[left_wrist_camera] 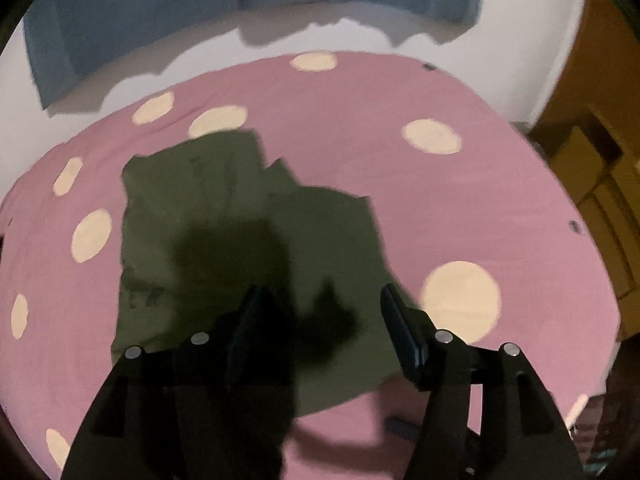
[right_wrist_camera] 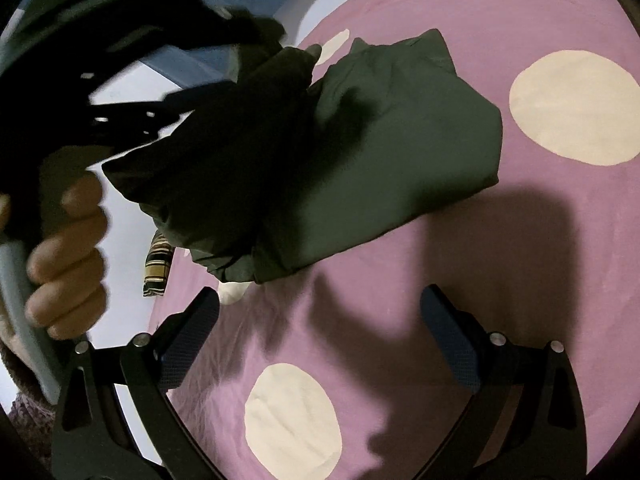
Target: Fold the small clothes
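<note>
Both my grippers, left (left_wrist_camera: 322, 300) and right (right_wrist_camera: 320, 312), hang with fingers spread and nothing between them, the left over the near part of the olive garment (left_wrist_camera: 224, 208) and the right just short of its near edge. One garment counted, lying partly folded on the pink dotted bedsheet (left_wrist_camera: 460, 208); one striped piece of cloth (right_wrist_camera: 158, 266) sits at the bed's edge, and my hand (right_wrist_camera: 66, 248) shows on the left handle. Judged mid-fold: next move calls for pinching a loose edge and carrying it across.
</note>
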`<state>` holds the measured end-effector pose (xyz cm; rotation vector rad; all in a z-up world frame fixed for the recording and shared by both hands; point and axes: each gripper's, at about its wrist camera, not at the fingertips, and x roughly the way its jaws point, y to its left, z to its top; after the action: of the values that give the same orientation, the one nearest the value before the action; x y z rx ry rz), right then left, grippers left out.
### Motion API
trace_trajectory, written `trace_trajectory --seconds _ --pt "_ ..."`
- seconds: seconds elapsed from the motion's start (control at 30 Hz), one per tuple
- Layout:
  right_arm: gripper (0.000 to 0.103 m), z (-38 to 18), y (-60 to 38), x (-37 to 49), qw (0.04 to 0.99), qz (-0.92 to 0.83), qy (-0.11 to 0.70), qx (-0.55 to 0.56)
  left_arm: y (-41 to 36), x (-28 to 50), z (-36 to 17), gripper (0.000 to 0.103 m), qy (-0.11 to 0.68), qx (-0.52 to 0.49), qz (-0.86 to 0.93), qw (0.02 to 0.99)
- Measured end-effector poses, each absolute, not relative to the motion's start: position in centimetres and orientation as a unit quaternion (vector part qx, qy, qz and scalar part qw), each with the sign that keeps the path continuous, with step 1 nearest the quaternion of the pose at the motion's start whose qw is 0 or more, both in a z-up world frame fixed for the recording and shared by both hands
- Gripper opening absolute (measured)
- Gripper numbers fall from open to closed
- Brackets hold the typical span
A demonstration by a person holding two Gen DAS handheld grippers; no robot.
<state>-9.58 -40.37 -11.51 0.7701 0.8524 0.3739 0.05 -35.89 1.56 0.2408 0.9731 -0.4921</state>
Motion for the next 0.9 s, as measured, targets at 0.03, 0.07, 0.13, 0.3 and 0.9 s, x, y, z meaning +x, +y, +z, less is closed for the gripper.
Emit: trace_trajectory --seconds 0.03,0.07,0.13,0.3,0.9 --pt "0.101 -11.5 -40.3 -9.5 0.823 0.176 0.401 0.362 -36.1 -0.5 2.0 0.061 0.457 0.111 -0.247 0.847" --pt "0.101 -11.5 -40.3 -9.7 0.823 0.176 0.401 0.361 -36.2 -1.4 2.8 0.061 0.446 0.110 -0.259 0.850" --pt "0.101 -11.5 -40.3 -9.9 0.823 0.176 0.400 0.362 -36.4 -2.7 4.0 0.062 0.422 0.118 -0.278 0.855" --pt "0.101 -11.5 -40.7 -10.6 0.822 0.175 0.399 0.366 -35.8 -5.0 6.9 0.070 0.371 0.121 -0.317 0.865" --pt "0.101 -5.4 -43.1 -7.0 0.818 0.204 0.337 0.420 -13.8 3.6 2.3 0.082 0.377 -0.068 -0.240 0.892"
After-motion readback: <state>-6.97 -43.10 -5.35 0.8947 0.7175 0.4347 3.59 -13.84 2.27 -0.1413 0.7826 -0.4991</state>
